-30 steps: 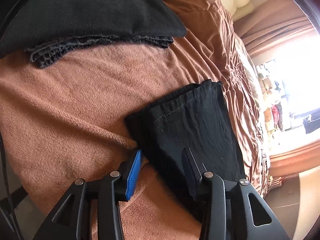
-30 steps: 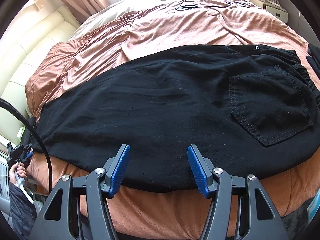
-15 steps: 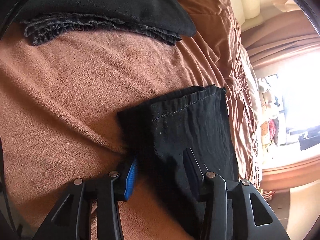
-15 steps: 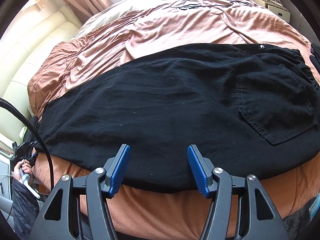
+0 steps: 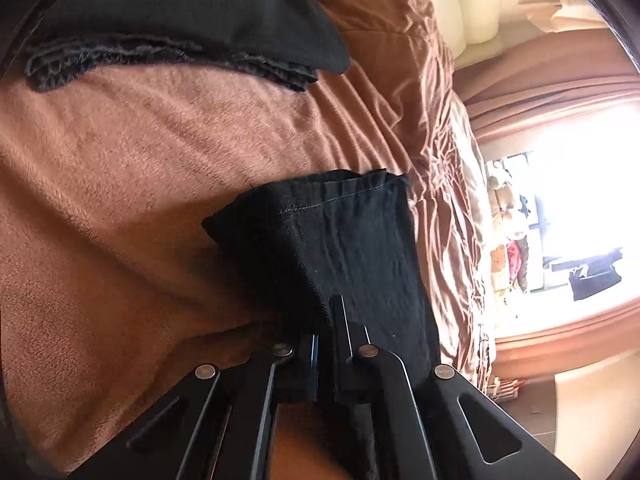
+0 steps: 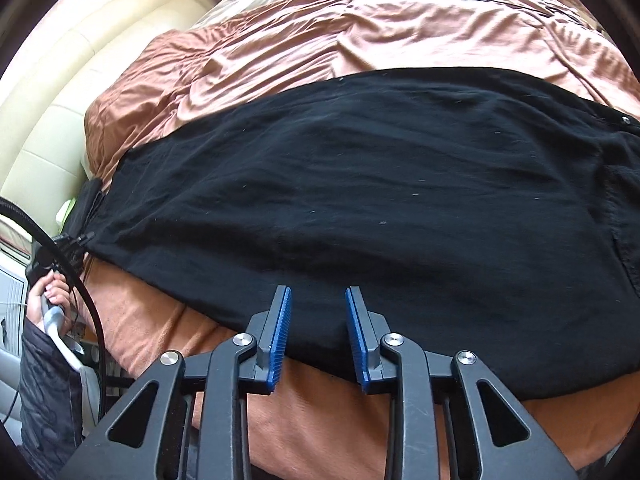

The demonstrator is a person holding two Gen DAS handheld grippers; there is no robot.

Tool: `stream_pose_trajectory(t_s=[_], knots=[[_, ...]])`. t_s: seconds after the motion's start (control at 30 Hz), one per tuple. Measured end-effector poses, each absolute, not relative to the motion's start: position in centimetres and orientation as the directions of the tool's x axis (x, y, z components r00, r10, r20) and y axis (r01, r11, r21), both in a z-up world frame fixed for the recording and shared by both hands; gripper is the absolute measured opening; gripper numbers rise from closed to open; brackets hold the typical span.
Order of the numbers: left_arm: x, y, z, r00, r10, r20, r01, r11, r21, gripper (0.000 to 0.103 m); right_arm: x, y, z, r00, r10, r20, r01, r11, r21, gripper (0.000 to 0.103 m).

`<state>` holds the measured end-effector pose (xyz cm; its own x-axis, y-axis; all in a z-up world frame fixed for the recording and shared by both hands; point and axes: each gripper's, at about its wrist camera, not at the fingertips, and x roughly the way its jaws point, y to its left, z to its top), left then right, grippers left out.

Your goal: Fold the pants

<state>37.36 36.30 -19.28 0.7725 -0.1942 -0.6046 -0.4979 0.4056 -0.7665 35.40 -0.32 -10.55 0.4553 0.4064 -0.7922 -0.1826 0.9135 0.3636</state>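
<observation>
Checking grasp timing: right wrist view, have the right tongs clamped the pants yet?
No. The right tongs have been closing, but a gap shows over the black pants.

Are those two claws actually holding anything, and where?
The left gripper pinches the black pants near the leg hem. The right gripper, just closing, straddles their edge without gripping.

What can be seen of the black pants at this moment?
The black pants are of soft woven cloth flecked with lint, spread flat across the brown blanket at the bed's edge. A back pocket and a metal stud mark the waist end. At the other end, the stitched leg hem is bunched where the left claw has just closed on it. The right claw has been closing over the near edge; its blue pads do not yet press the cloth.
</observation>
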Motion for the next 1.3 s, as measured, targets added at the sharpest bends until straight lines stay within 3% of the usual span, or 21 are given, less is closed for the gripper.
stream_pose_trajectory(t_s=[0.33, 0.5, 0.57, 0.73, 1.3], knots=[[38.4, 35.9, -15.2, 0.809, -0.198, -0.553, -0.429, 0.443, -0.787, 0.004, 36.9, 3.2, -13.4, 0.433, 0.338, -0.835, -0.229, 0.938, 0.261, 0.015], [38.8, 35.7, -14.4, 0.814, -0.199, -0.545, -0.418, 0.452, -0.788, 0.004, 36.6, 4.3, -13.3, 0.359, 0.348, -0.866, -0.262, 0.928, 0.264, 0.015], [39.0, 35.7, -14.4, 0.813, -0.199, -0.547, -0.418, 0.456, -0.786, 0.004, 37.0, 4.0, -12.6, 0.353, 0.347, -0.869, -0.262, 0.928, 0.264, 0.005], [39.0, 35.9, -14.3, 0.812, -0.196, -0.550, -0.418, 0.464, -0.781, 0.004, 38.4, 3.6, -10.9, 0.411, 0.338, -0.847, -0.251, 0.935, 0.252, 0.005], [38.5, 35.9, -15.9, 0.792, -0.170, -0.586, -0.454, 0.478, -0.752, 0.004, 45.8, 4.8, -13.0, 0.396, 0.315, -0.863, -0.205, 0.946, 0.252, 0.005]])
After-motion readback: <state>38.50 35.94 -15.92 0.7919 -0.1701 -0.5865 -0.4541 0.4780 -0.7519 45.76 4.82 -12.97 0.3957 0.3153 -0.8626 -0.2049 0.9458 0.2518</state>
